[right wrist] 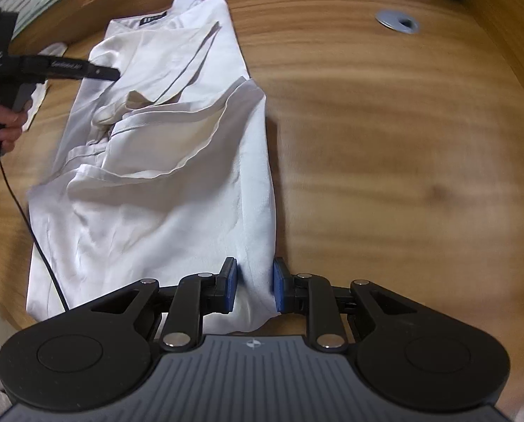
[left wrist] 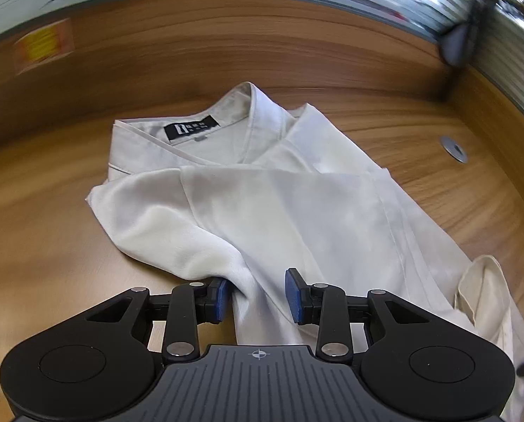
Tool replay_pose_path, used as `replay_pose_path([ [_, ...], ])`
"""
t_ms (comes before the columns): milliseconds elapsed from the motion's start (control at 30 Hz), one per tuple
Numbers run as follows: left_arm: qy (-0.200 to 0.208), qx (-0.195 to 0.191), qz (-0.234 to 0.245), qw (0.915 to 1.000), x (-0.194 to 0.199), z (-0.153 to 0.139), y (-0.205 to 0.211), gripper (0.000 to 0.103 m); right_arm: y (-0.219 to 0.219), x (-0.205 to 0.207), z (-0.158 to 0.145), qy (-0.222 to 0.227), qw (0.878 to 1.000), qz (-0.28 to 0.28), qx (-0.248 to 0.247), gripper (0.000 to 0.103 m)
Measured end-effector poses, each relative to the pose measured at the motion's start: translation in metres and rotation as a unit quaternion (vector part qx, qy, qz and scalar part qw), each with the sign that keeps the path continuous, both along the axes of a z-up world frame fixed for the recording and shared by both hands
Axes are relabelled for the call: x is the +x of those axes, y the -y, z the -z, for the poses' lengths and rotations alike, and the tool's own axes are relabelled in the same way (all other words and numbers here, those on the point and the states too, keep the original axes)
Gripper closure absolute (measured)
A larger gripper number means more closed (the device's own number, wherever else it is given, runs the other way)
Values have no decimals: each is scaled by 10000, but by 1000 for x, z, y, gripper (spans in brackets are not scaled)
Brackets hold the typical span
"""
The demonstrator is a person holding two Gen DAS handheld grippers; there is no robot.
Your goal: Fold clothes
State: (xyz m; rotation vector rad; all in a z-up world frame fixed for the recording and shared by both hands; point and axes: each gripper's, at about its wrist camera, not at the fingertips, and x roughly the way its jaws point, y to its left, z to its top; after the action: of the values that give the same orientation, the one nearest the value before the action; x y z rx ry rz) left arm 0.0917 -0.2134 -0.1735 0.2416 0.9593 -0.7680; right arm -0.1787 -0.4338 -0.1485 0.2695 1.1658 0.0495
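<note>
One white shirt (right wrist: 163,161) on a wooden table (right wrist: 402,140), two grippers over it.

The shirt is pale and satiny with a black neck label (left wrist: 190,127), partly folded and rumpled, collar at the far end. The left gripper (left wrist: 258,293) has fabric bunched between its part-open blue pads, touching the left one; whether it's pinched I cannot tell. The right gripper (right wrist: 254,290) likewise straddles the shirt's near right edge.

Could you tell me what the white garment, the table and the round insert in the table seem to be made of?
White garment: looks like a thin, smooth woven fabric with a slight sheen; it drapes in soft folds. Exact fibre unclear.
Table: wood or wood-look laminate, judging by the warm brown grain lines and dull reflections.
Round insert: grey, probably plastic or metal; too small to tell.
</note>
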Motion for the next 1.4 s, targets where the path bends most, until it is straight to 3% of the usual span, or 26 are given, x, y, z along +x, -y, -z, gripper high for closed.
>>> replay_pose_path([
  [167,81,87,631,9979,2,2,15,66,-19,-32,-4,148,9974,695,104,79],
  [333,127,143,928,9955,0,5,23,66,-44,-60,-5,258,9916,1239,256,79],
  [500,209,76,902,9957,12,-8,26,66,-70,-88,-10,283,9903,1336,263,78],
  [633,249,-113,774,9966,16,-36,-2,65,-76,-101,-25,492,9920,1159,20,78],
  [733,266,-269,714,9967,11,-61,-26,63,-79,-104,-46,748,9939,792,-178,72],
  [867,223,-463,679,9964,-9,-91,-54,54,-79,-94,-71,1136,9926,89,-408,47],
  [933,212,-480,644,9965,-21,-103,-66,53,-80,-87,-80,1280,9898,-318,-531,41],
  [1033,209,-475,591,9969,-39,-119,-83,44,-79,-68,-87,1423,9830,-939,-678,32],
  [1167,300,-427,407,9978,-66,-131,-105,43,-91,-32,-80,1508,9667,-1845,-934,24],
  [1400,196,-256,-282,9991,-114,-121,-145,42,-120,2,-51,1672,9211,-3218,-1418,18],
])
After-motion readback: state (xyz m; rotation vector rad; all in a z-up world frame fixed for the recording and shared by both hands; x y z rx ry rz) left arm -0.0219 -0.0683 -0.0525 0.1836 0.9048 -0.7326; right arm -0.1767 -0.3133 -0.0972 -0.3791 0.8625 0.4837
